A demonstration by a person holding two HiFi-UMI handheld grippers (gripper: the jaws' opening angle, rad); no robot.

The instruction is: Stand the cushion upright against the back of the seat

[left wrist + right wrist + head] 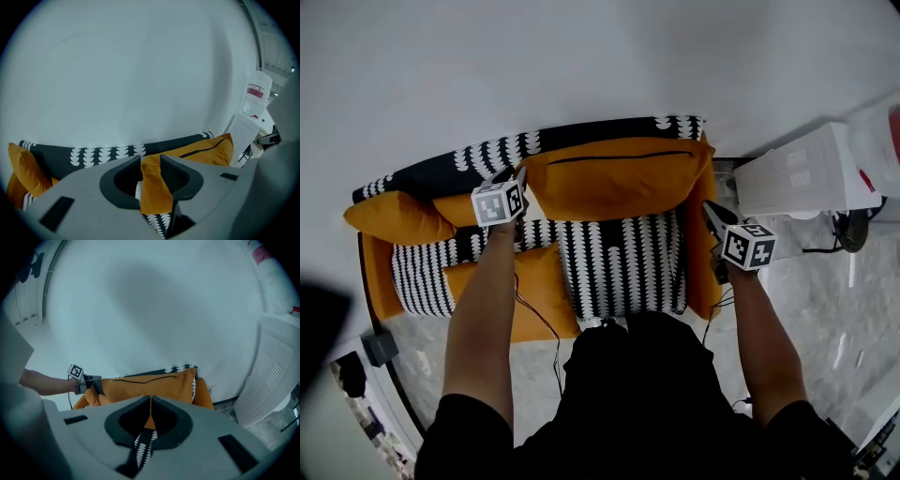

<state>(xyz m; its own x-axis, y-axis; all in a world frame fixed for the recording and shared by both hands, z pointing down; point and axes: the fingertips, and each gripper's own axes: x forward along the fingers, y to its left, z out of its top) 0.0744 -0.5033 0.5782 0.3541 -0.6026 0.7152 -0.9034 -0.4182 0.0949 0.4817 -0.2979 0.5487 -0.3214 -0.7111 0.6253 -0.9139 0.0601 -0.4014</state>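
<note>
Left gripper view: the left gripper (151, 161) has its jaws spread. A corner of the big orange cushion (206, 150) sits between them with slack on one side, so it is not pinched. The head view can't show that; there the left gripper (514, 183) is just at the upper left corner of the cushion (614, 183).

Right gripper view: the right gripper (150, 399) has its jaws pressed together with nothing in them. Ahead of it the cushion (145, 383) stands upright against the patterned sofa back (180, 368), with the left gripper (91, 380) at its far end. Head view: the right gripper (712, 214) is just off the cushion's right end, above the orange armrest (705, 272).

Around:
- A small orange cushion (394, 217) lies out left of the left gripper.
- A flat seat cushion (530, 277) is behind it, partly covered by the left forearm (483, 309).
- A cable (539, 319) trails beside that arm.
- A white ribbed unit (802, 173) stands to the right of the right gripper.
</note>
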